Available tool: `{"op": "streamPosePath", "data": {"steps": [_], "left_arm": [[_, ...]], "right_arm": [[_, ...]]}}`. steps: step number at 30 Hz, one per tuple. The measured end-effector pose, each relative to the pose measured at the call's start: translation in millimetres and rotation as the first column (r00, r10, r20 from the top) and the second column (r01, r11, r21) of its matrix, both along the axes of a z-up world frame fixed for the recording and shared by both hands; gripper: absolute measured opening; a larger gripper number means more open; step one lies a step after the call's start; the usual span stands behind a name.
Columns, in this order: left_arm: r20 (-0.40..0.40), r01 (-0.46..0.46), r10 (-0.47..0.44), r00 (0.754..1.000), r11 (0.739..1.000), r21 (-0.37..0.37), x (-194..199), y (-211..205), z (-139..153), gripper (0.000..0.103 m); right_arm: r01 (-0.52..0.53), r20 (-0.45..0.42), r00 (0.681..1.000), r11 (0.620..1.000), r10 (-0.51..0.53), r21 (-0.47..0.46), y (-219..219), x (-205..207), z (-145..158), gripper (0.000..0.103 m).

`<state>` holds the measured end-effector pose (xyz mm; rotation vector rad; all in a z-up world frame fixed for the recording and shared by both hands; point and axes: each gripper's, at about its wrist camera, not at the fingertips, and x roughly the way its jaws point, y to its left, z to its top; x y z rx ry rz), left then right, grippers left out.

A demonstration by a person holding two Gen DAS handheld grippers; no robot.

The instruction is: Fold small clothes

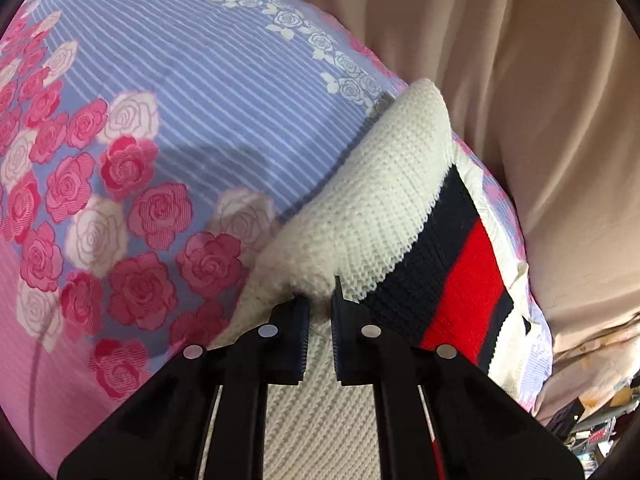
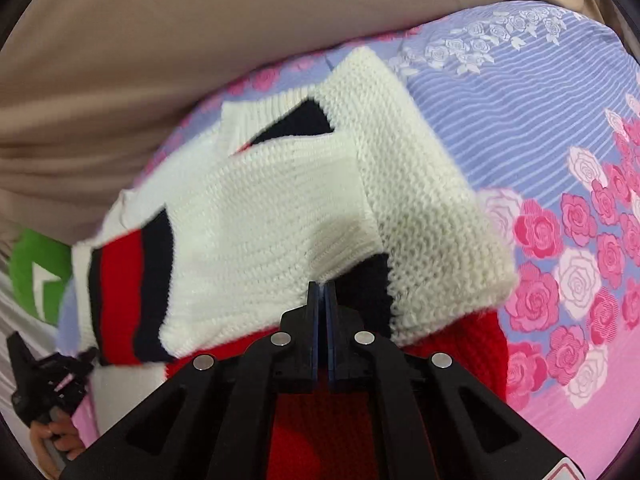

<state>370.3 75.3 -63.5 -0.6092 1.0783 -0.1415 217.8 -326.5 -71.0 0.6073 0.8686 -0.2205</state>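
Observation:
A small white knit sweater (image 1: 360,216) with navy and red stripes lies on a floral bedsheet (image 1: 192,80). My left gripper (image 1: 320,304) is shut on a bunched white fold of the sweater, with a narrow gap between the pads filled by knit. In the right wrist view the sweater (image 2: 280,208) is partly folded, a white sleeve laid across the body. My right gripper (image 2: 322,292) is shut on the sweater's lower edge, its pads pressed together. The left gripper (image 2: 48,372) shows at the lower left of that view, held by a hand.
The bedsheet (image 2: 540,128) is lilac-striped with pink and white roses. A beige cloth (image 1: 520,80) borders it, also in the right wrist view (image 2: 160,60). A green object (image 2: 36,272) sits at the left. Clutter (image 1: 600,428) lies past the bed's edge.

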Motion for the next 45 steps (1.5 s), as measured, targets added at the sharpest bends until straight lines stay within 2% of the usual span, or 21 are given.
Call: {"op": "streamPosePath", "data": {"steps": [2, 4, 6, 9, 11, 13, 14, 17, 21, 23, 24, 26, 28, 31, 35, 39, 43, 45], "left_arm": [[0.007, 0.010, -0.010, 1.000, 1.000, 0.028, 1, -6, 1, 0.009], [0.020, 0.026, -0.027, 0.999, 0.998, 0.051, -1, -9, 0, 0.010], [0.027, 0.046, -0.047, 0.999, 0.997, 0.062, -7, -12, 5, 0.011], [0.082, 0.084, -0.091, 0.993, 0.993, 0.083, -31, -7, 27, 0.013], [0.115, 0.125, -0.143, 0.983, 0.980, 0.157, -59, -7, 42, 0.018], [0.122, 0.145, -0.175, 0.977, 0.965, 0.218, -88, -4, 50, 0.031], [0.118, 0.152, -0.184, 0.976, 0.960, 0.237, -103, -1, 52, 0.033], [0.069, 0.176, -0.202, 0.977, 0.946, 0.273, -158, 13, 54, 0.037], [-0.048, 0.213, -0.209, 0.977, 0.924, 0.318, -248, 33, 53, 0.037], [-0.097, 0.228, -0.208, 0.973, 0.910, 0.345, -292, 48, 54, 0.037], [-0.121, 0.235, -0.204, 0.971, 0.905, 0.355, -314, 54, 54, 0.037], [-0.154, 0.232, -0.189, 0.970, 0.910, 0.345, -342, 62, 48, 0.042], [-0.161, 0.197, -0.152, 0.975, 0.928, 0.317, -353, 66, 40, 0.044], [-0.125, 0.152, -0.123, 0.984, 0.954, 0.257, -341, 61, 32, 0.047], [-0.063, 0.115, -0.105, 0.992, 0.975, 0.192, -318, 46, 22, 0.056], [-0.086, 0.110, -0.094, 0.992, 0.972, 0.206, -297, 36, 1, 0.056], [-0.110, 0.075, -0.057, 0.992, 0.984, 0.161, -290, 40, -17, 0.056], [-0.108, 0.061, -0.045, 0.993, 0.986, 0.154, -289, 42, -16, 0.055]], "right_arm": [[-0.005, 0.040, 0.999, 0.999, 0.006, -0.032, 2, -4, 11, 0.002], [-0.024, -0.028, 0.999, 0.999, 0.023, -0.038, 2, -1, -1, 0.002], [-0.024, -0.031, 0.999, 0.998, 0.022, -0.055, 3, -16, 6, 0.001], [-0.032, 0.037, 0.999, 0.993, 0.036, -0.113, 5, -63, 38, 0.006], [-0.042, 0.067, 0.996, 0.988, 0.053, -0.152, 8, -107, 59, 0.010], [-0.059, 0.076, 0.995, 0.984, 0.072, -0.167, 10, -146, 69, 0.011], [-0.069, 0.068, 0.994, 0.981, 0.082, -0.180, 13, -167, 73, 0.012], [-0.114, 0.014, 0.993, 0.971, 0.119, -0.211, 22, -233, 79, 0.017], [-0.233, -0.112, 0.971, 0.947, 0.212, -0.223, 44, -326, 87, 0.021], [-0.294, -0.185, 0.949, 0.929, 0.255, -0.226, 51, -369, 86, 0.032], [-0.324, -0.225, 0.935, 0.918, 0.274, -0.227, 53, -392, 84, 0.034], [-0.341, -0.270, 0.921, 0.914, 0.280, -0.218, 54, -419, 73, 0.041], [-0.329, -0.282, 0.920, 0.927, 0.272, -0.179, 51, -427, 57, 0.042], [-0.281, -0.214, 0.945, 0.947, 0.246, -0.152, 51, -406, 40, 0.048], [-0.279, -0.165, 0.956, 0.927, 0.243, -0.249, 70, -362, 25, 0.056], [-0.282, -0.165, 0.953, 0.941, 0.253, -0.188, 77, -327, 5, 0.057], [-0.230, -0.182, 0.960, 0.970, 0.212, -0.082, 69, -308, -12, 0.058], [-0.205, -0.211, 0.960, 0.975, 0.184, -0.083, 69, -302, -17, 0.058]]}}
